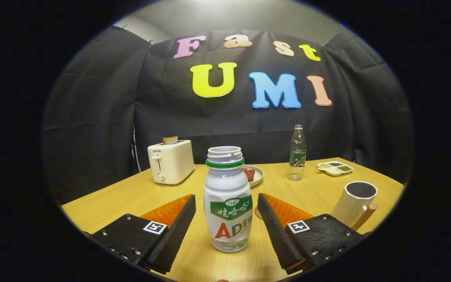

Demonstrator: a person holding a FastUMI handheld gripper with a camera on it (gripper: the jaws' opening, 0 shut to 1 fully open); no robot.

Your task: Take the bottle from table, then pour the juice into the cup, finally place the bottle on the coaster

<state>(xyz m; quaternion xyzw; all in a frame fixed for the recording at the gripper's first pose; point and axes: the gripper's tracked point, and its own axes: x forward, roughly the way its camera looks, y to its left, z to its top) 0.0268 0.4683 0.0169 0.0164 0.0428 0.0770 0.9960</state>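
Two fingers of the gripper stand wide apart on either side of the bottle; a gap of bare table shows between each finger and the bottle's sides, so the jaws are open and clamped on nothing; the bottle stands upright on the wooden table, between the fingers; its cap is off, its mouth open above a green neck ring; its body is white with a green band and large red and green letters, left unread here; a small round brown edge, cut off by the bottle and the right finger, peeks out at the bottle's 3 o'clock, and what it is cannot be told; each finger carries a square black-and-white marker on its upper face.

From the bottle, the cup stands at about 3 o'clock, beyond the right finger; it is white with a dark inside and a wooden handle; its lower part is hidden by the finger; a toaster with a slice of bread sticking up sits at 11 o'clock; a plate with dark food, half hidden by the bottle, lies at 1 o'clock; a clear water bottle stands further off at 1 o'clock; a divided dish lies at 2 o'clock, its contents too small to name.
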